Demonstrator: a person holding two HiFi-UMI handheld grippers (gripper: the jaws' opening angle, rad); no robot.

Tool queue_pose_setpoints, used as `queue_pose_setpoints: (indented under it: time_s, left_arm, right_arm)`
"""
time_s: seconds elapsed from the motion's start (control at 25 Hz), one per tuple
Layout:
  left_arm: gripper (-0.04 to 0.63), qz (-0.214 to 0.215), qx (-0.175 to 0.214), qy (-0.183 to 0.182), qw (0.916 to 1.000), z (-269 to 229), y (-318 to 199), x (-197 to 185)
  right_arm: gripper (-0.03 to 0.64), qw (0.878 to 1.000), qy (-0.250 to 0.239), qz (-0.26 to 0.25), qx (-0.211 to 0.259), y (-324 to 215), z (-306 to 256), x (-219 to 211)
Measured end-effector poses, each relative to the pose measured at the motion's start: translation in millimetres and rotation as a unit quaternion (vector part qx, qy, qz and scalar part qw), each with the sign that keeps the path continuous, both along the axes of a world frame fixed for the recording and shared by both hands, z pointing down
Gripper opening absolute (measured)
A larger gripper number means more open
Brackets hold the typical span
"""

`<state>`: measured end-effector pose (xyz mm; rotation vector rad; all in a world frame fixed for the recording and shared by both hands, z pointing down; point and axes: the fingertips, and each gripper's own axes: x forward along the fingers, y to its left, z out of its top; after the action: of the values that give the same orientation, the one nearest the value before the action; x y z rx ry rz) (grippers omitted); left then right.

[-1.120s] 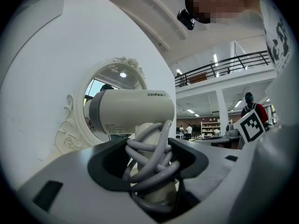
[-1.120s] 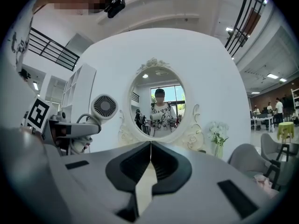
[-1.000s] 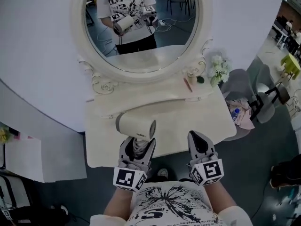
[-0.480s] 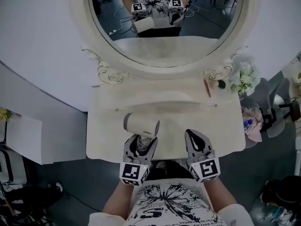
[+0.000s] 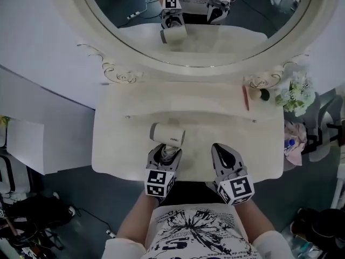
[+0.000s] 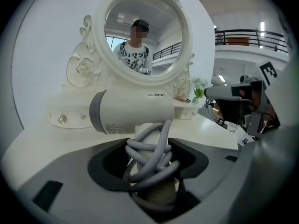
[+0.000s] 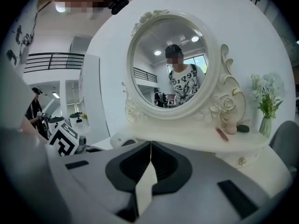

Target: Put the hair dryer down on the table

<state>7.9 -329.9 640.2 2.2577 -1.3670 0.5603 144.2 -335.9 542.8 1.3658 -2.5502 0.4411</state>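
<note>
Desk [image 5: 118,144]: the front edge runs just below both hand-held grippers. Bare top is seen left of and behind the hair dryer [image 5: 168,134], up to the raised shelf [image 5: 188,99].

One hair dryer is noted, lower centre of the head view. It has a white barrel and a grey rear band, and a grey cord [image 6: 152,155] is wound round the handle. Contact with the desk is possibly made; this is not resolvable.

Two grippers are counted. The left hand-held gripper [image 5: 166,154] is clamped on the wrapped handle. The right hand-held gripper [image 5: 220,151] is closed, with nothing held.

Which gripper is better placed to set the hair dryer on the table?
Left. The left gripper holds the hair dryer by its handle over the table; the right gripper is shut and empty.
</note>
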Motion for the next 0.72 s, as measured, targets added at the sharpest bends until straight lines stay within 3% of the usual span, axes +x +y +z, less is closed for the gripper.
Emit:
queue_pose_setpoints:
  time_s: [0.32, 0.72]
  left_arm:
    - [0.265, 0.030, -0.084, -0.054, 0.9945, 47.5, -3.4, 15.0]
    - [0.265, 0.040, -0.106, -0.088, 0.9896, 63.7, -8.8, 20.4]
  right_arm:
    - [0.018, 1.000, 0.000, -0.004, -0.029, -4.8, 20.4, 9.8]
    - [0.018, 0.999, 0.007, 0.004, -0.038, -6.3, 27.1, 24.9]
